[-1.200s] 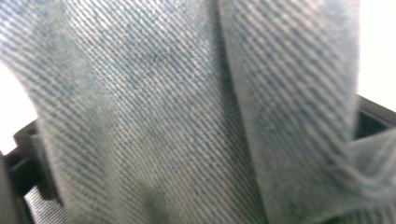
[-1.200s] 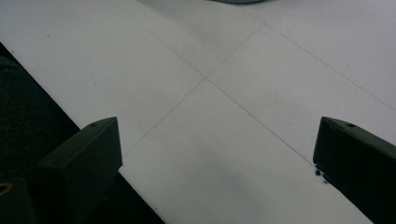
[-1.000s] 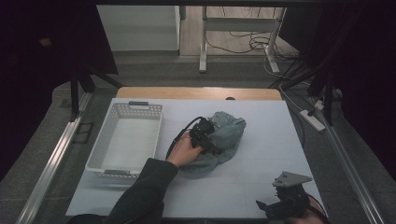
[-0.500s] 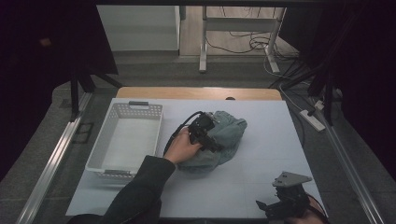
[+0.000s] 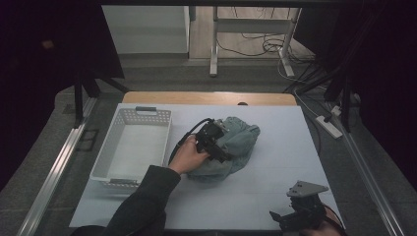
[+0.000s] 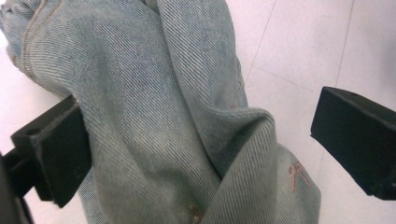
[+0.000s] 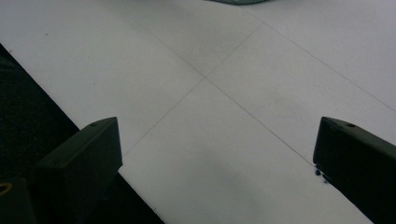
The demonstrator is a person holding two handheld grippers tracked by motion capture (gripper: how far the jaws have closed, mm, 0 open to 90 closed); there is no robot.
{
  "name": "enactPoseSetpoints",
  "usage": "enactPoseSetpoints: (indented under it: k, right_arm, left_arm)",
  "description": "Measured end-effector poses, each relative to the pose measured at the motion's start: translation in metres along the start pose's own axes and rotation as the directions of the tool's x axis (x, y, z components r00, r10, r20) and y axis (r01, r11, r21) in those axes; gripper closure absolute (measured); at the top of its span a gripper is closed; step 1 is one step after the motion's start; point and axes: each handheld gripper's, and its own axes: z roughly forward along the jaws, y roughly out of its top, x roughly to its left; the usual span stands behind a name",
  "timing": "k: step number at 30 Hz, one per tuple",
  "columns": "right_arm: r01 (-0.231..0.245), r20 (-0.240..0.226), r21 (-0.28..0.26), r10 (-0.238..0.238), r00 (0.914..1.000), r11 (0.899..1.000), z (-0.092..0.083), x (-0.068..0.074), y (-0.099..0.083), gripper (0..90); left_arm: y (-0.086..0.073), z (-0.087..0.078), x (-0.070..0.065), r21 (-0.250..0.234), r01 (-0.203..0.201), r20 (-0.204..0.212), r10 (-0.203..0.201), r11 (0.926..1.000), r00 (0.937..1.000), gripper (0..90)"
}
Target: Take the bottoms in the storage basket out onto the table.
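An empty white basket [image 5: 133, 147] sits at the table's [image 5: 275, 187] left, likely where the jeans [image 5: 236, 145] should go. The jeans lie crumpled mid-table, just right of it. The left gripper [image 5: 212, 142] presses into the denim, forearm angled in from below; its jaws stand wide, fabric between them, not yet pinched. The right gripper [image 5: 295, 216] waits at the near right corner, jaws wide and empty.

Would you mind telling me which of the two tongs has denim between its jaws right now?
The left tongs: wide open, they straddle a fold of the jeans beside the white basket. The right tongs are open over bare table.
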Motion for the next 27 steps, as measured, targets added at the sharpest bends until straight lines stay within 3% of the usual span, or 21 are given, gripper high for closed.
enactPoseSetpoints:
  k: [6,12,24,27]
  right_arm:
    - [0.000,0.001,0.000,0.000,1.0000,1.000,0.000,0.000,0.000,1.4]
    - [0.001,0.000,0.001,-0.001,1.0000,1.000,0.000,0.000,0.000,1.4]
    - [0.005,-0.001,-0.001,-0.005,1.0000,1.000,-0.001,0.000,0.000,1.4]
    - [0.005,-0.001,-0.002,-0.005,1.0000,1.000,-0.001,0.001,0.000,1.4]
  left_arm:
    - [-0.004,-0.004,-0.001,-0.020,-0.003,0.007,0.003,0.9998,1.0000,0.0]
    - [-0.009,-0.010,-0.002,-0.061,0.029,0.025,-0.028,0.9977,0.9993,0.0]
    - [-0.015,-0.022,-0.004,-0.125,0.053,0.072,-0.044,0.9907,0.9964,0.0]
    - [-0.016,-0.024,-0.005,-0.135,0.043,0.071,-0.034,0.9899,0.9969,0.0]
